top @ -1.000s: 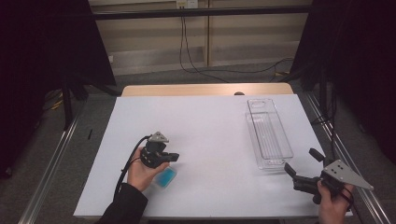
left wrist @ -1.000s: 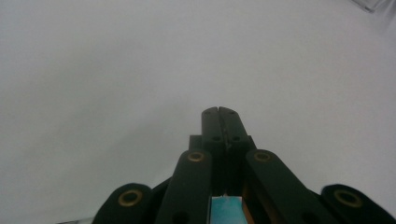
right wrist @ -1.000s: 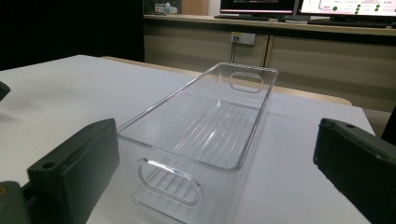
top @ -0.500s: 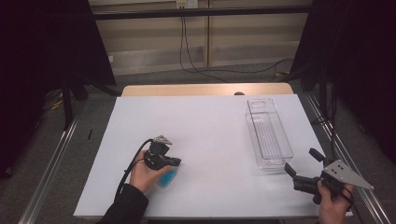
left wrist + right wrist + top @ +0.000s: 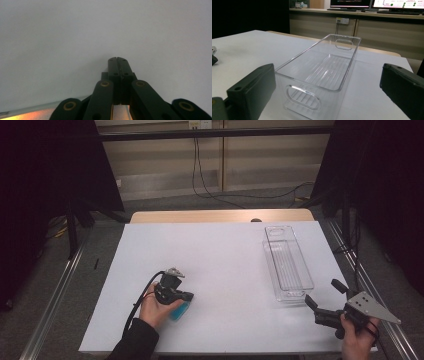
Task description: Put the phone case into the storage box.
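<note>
My left gripper (image 5: 186, 296) sits low over the white table top (image 5: 225, 255) at the front left, held in a hand, its cable curling back toward the sleeve. Its jaws are pressed together with nothing between them, and in the left gripper view the left gripper (image 5: 117, 60) points at bare white surface. A light-blue thing (image 5: 179, 312) lies just under that hand; what it is I cannot tell. My right gripper (image 5: 322, 291) rests at the front right, jaws spread wide. In the right gripper view the right gripper (image 5: 328, 72) faces the near end of an empty clear plastic bin (image 5: 322, 65), without touching it.
The clear bin (image 5: 287, 262) stands lengthwise along the right side of the table. A strip of wooden table edge (image 5: 220, 216) shows behind the white top. Metal rails (image 5: 55, 290) run along both sides, and cables hang at the back wall.
The left hand and its gripper have shifted slightly toward the near edge and to the right. The right gripper and the bin have stayed put.
</note>
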Demonstrator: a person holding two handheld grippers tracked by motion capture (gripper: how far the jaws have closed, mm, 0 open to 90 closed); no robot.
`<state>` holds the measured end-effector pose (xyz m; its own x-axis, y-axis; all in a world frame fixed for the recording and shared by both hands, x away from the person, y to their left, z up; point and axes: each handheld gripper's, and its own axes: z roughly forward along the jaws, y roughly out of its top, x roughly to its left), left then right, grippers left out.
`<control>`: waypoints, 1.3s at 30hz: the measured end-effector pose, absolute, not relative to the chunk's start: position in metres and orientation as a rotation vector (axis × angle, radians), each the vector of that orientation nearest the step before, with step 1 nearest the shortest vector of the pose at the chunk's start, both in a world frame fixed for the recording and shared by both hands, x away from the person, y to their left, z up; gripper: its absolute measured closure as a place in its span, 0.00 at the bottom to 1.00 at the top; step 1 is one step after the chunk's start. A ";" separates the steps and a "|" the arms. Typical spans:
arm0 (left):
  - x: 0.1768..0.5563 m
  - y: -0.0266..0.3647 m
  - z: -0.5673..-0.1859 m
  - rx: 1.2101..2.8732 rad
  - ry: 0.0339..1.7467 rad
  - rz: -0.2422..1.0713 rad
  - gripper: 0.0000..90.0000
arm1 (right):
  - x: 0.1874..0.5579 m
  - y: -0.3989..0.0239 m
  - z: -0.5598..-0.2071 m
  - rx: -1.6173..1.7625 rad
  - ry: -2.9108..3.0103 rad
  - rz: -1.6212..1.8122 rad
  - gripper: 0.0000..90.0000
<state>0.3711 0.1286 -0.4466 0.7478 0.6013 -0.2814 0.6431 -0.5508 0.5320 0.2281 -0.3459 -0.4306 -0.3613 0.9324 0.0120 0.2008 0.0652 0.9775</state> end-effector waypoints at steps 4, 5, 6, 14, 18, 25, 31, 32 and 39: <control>0.368 0.129 -0.446 2.330 0.921 -0.079 1.00 | 0.228 -0.346 -0.431 1.146 1.656 1.352 0.00; 0.368 0.129 -0.446 2.336 0.918 -0.076 1.00 | 0.228 -0.346 -0.430 1.145 1.656 1.353 0.00; 0.368 0.129 -0.445 2.340 0.914 -0.075 1.00 | 0.228 -0.346 -0.430 1.143 1.658 1.354 0.00; 0.365 0.131 -0.446 2.329 0.925 -0.078 1.00 | 0.228 -0.346 -0.431 1.144 1.659 1.349 0.00; 0.361 0.131 -0.445 2.344 0.912 -0.057 1.00 | 0.228 -0.346 -0.430 1.140 1.662 1.346 0.00; 0.356 0.134 -0.444 2.342 0.913 -0.054 1.00 | 0.228 -0.346 -0.430 1.141 1.663 1.347 0.00; 0.352 0.137 -0.443 2.345 0.922 -0.055 1.00 | 0.228 -0.345 -0.430 1.139 1.661 1.348 0.00; 0.352 0.138 -0.443 2.347 0.923 -0.062 1.00 | 0.228 -0.345 -0.430 1.139 1.660 1.348 0.00; 0.348 0.141 -0.443 2.350 0.923 -0.064 1.00 | 0.228 -0.345 -0.430 1.139 1.659 1.347 0.00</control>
